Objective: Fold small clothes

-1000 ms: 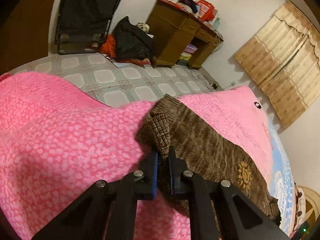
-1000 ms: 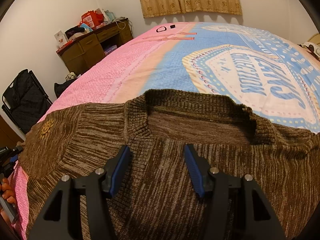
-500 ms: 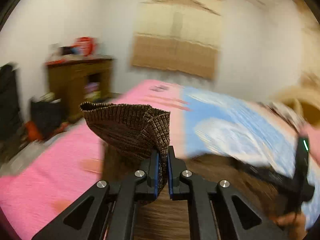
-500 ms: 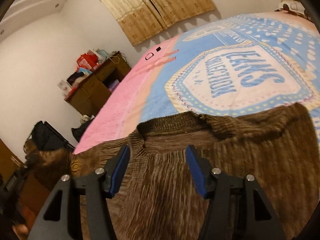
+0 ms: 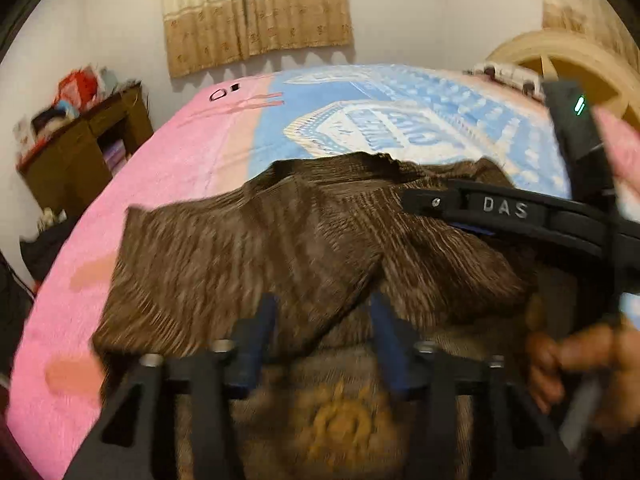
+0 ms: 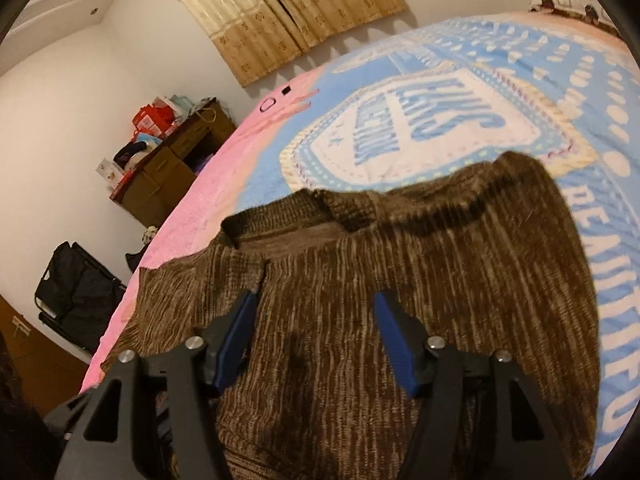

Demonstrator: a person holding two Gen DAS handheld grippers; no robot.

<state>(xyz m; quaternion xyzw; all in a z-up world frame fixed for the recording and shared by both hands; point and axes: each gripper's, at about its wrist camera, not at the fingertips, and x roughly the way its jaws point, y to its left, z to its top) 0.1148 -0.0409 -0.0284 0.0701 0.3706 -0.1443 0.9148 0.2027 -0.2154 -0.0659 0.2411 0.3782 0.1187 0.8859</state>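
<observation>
A brown knit sweater (image 5: 248, 248) lies on the bed, one sleeve folded across its body; an orange emblem (image 5: 340, 420) shows near the camera. It also fills the right wrist view (image 6: 360, 320), collar (image 6: 348, 208) at the far side. My left gripper (image 5: 324, 320) is open and empty just above the folded sleeve. My right gripper (image 6: 314, 320) is open and empty above the sweater's body; it appears in the left wrist view (image 5: 520, 212), held by a hand (image 5: 580, 364).
The bed has a pink and blue blanket (image 6: 440, 120) with a printed badge. A wooden desk (image 6: 168, 176) with clutter stands at the left wall, a dark folding chair (image 6: 76, 292) nearer. Curtains (image 5: 256, 12) hang behind; a headboard (image 5: 560, 60) lies right.
My left gripper carried the sleeve from the pink side across over the sweater's body, then opened and let it go. My right gripper stayed open above the sweater and tilted a little.
</observation>
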